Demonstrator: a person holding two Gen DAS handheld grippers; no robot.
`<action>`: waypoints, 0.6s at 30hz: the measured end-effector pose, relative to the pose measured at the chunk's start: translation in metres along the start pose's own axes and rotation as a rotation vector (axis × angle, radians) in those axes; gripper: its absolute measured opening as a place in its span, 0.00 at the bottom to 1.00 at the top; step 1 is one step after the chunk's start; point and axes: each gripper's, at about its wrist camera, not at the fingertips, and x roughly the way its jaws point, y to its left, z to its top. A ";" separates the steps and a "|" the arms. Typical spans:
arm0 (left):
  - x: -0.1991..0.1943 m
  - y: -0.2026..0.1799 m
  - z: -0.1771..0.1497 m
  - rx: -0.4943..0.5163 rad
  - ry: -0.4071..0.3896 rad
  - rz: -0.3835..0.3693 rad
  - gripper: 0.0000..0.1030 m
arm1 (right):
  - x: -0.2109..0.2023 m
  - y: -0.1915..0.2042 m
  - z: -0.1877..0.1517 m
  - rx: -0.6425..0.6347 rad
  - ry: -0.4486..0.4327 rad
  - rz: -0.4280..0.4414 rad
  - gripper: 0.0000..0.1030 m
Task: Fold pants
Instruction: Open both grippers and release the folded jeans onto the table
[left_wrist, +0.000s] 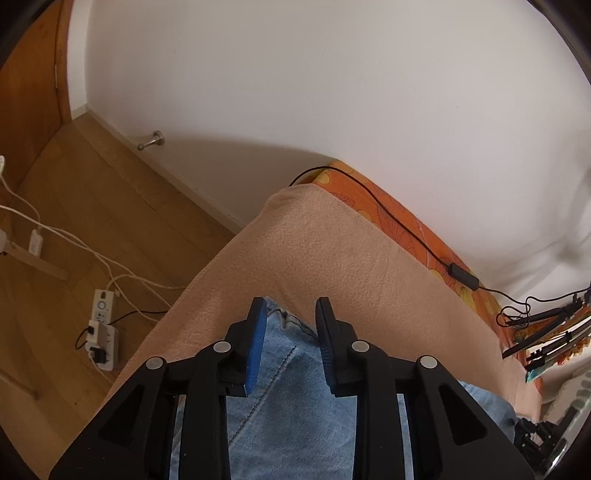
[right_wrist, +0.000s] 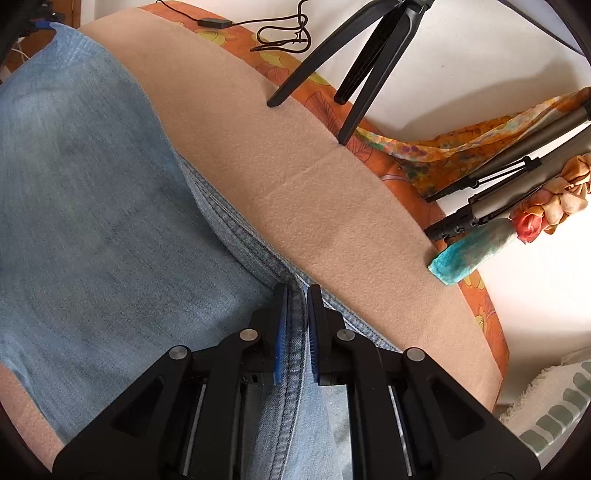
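Your pants are soft, faded blue denim cloth. The blanket under them looks fuzzy and matt. The floor is smooth wood.

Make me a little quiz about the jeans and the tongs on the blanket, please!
1. True or false: the jeans lie on a green blanket.
2. What lies between the pads of the right tongs? A) a thick stitched seam of the jeans B) a black cable C) nothing
3. Fill in: on the orange flowered sheet beside the beige blanket runs a black ____.

Key
1. False, the blanket is beige.
2. A.
3. Cable.
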 end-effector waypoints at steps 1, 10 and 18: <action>-0.009 0.005 0.000 0.001 -0.007 -0.001 0.28 | 0.002 -0.001 0.000 0.000 -0.008 -0.009 0.22; -0.084 0.060 -0.028 -0.044 -0.052 -0.011 0.36 | -0.037 -0.009 -0.002 0.083 -0.116 -0.015 0.57; -0.094 0.086 -0.099 -0.091 0.042 -0.045 0.36 | -0.113 0.031 -0.028 0.090 -0.273 0.151 0.57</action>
